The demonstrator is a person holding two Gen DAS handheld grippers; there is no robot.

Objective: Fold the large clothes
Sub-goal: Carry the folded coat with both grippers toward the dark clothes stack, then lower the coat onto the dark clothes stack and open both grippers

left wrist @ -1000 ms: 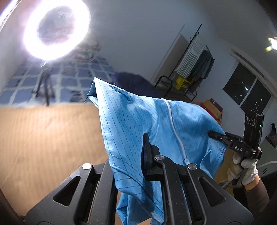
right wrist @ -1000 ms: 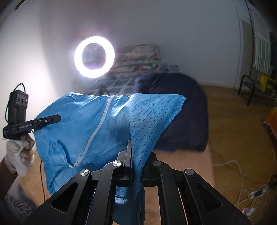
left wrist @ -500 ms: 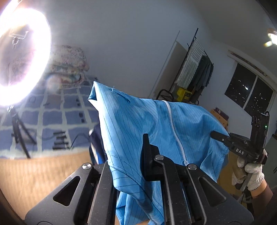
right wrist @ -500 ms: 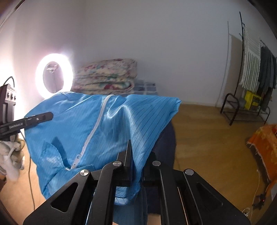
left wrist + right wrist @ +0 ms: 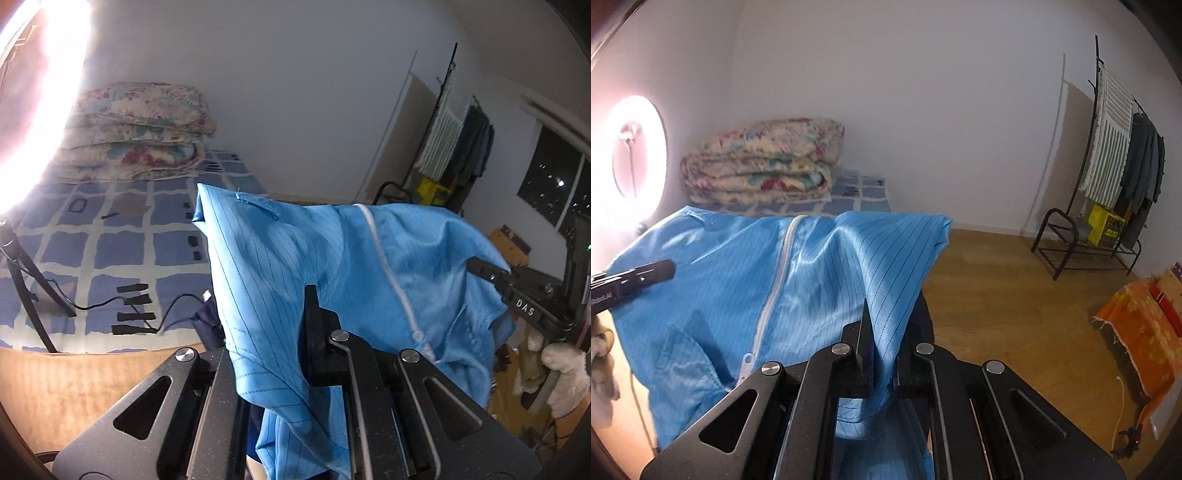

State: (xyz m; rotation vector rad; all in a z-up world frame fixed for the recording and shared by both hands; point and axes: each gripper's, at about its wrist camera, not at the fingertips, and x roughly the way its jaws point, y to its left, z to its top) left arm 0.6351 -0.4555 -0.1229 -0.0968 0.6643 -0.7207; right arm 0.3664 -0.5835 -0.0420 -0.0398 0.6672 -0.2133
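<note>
— Where is the garment relative to your grippers?

— The blue pinstriped garment (image 5: 332,258) hangs in the air, stretched between my two hands above the wooden floor (image 5: 1015,295). Behind it lies the blue checked mat (image 5: 110,229) with folded floral quilts (image 5: 764,162) stacked against the wall, and the clothes rack (image 5: 1115,166) stands off to the right side of the room. A ring light (image 5: 635,147) glares on the left.

— And the grips themselves?

— My left gripper (image 5: 295,332) is clamped on one edge of the cloth; the fabric rises out from between its closed fingers and drapes down over its left side. My right gripper (image 5: 882,332) is pinched tight on the opposite edge, with a fold of cloth running straight up from between its fingers to a corner that peaks above them.

— What lies between the two?

— The white zipper (image 5: 775,280) runs down the stretched panel roughly midway between them, its pull (image 5: 746,360) hanging near the lower end. In each wrist view I see the other gripper's tip touching the far edge of the cloth, and my gloved right hand (image 5: 561,373) under it.
</note>
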